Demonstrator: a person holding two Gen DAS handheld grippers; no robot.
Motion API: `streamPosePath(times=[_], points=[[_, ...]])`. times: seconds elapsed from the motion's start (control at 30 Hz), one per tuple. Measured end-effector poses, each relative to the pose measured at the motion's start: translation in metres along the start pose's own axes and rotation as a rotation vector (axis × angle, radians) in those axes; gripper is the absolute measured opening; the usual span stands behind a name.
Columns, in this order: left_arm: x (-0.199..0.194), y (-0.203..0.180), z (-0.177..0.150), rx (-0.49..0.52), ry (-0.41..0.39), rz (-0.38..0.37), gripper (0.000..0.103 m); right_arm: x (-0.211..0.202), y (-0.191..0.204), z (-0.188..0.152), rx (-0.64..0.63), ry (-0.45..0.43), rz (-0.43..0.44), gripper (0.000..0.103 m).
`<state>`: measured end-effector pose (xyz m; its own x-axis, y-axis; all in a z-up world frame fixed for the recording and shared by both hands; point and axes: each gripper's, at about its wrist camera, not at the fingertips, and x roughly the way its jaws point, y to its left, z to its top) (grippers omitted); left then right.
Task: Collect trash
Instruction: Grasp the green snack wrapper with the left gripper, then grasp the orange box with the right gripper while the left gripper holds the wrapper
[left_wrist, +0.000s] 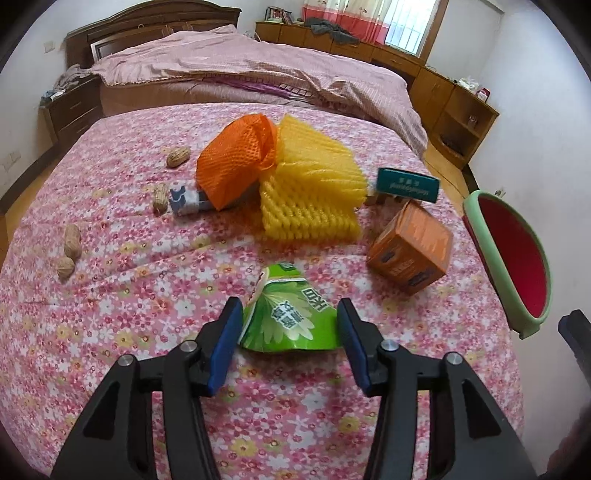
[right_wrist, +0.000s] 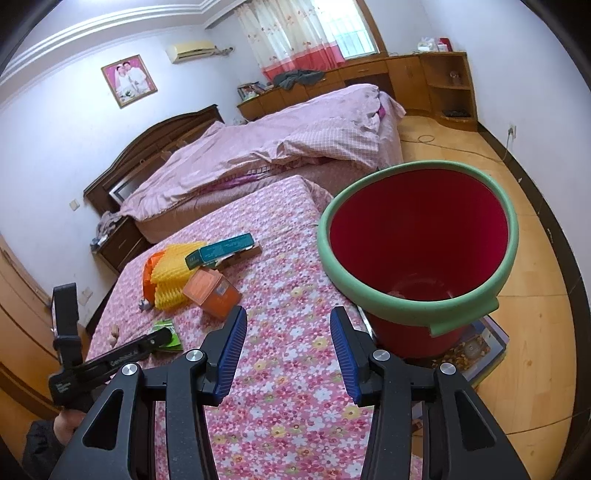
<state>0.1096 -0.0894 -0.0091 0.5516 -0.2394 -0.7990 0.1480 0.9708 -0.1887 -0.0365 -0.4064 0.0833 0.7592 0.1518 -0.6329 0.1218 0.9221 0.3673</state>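
Observation:
A green snack wrapper (left_wrist: 288, 314) lies on the floral cloth between the open fingers of my left gripper (left_wrist: 286, 314), which is not closed on it. Behind it lie a yellow foam net (left_wrist: 310, 184), an orange foam net (left_wrist: 234, 162), an orange box (left_wrist: 410, 247), a teal box (left_wrist: 406, 184), a small grey wrapper (left_wrist: 184, 199) and several peanuts (left_wrist: 72, 240). The red bin with a green rim (right_wrist: 417, 236) stands at the table's right edge. My right gripper (right_wrist: 288, 325) is open and empty over the cloth beside the bin. The wrapper also shows in the right wrist view (right_wrist: 166, 330).
The table (right_wrist: 280, 387) carries a pink floral cloth. A bed with a pink quilt (right_wrist: 280, 140) stands behind it. Wooden cabinets (right_wrist: 424, 77) line the far wall. A flat box (right_wrist: 476, 347) lies on the wood floor under the bin.

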Motion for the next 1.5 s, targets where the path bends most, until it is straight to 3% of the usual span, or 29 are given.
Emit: streamPosePath(times=[0.23, 0.43, 0.83, 1.03, 1.2, 1.33, 1.5], points=[[0.009, -0.002, -0.003, -0.003, 0.006, 0.017, 0.061, 0.006, 0.001, -0.002, -0.002, 0.015, 0.008, 0.048], [0.018, -0.023, -0.009, 0.104, -0.007, 0.094, 0.066, 0.009, 0.003, -0.004, -0.003, 0.027, 0.016, 0.048], [0.005, -0.020, -0.020, 0.114, -0.038, 0.056, 0.039, 0.015, 0.014, -0.004, -0.034, 0.043, 0.030, 0.048], [-0.017, -0.009, -0.010, 0.090, -0.097, 0.008, 0.038, 0.023, 0.024, -0.001, -0.069, 0.055, 0.041, 0.048], [-0.034, 0.004, 0.003, 0.063, -0.141, 0.011, 0.038, 0.037, 0.036, 0.002, -0.101, 0.084, 0.062, 0.048], [-0.040, 0.017, 0.011, 0.036, -0.156, 0.015, 0.038, 0.054, 0.052, 0.004, -0.139, 0.110, 0.084, 0.063], [-0.043, 0.032, 0.012, 0.005, -0.169, 0.023, 0.038, 0.080, 0.071, 0.006, -0.184, 0.144, 0.103, 0.068]])
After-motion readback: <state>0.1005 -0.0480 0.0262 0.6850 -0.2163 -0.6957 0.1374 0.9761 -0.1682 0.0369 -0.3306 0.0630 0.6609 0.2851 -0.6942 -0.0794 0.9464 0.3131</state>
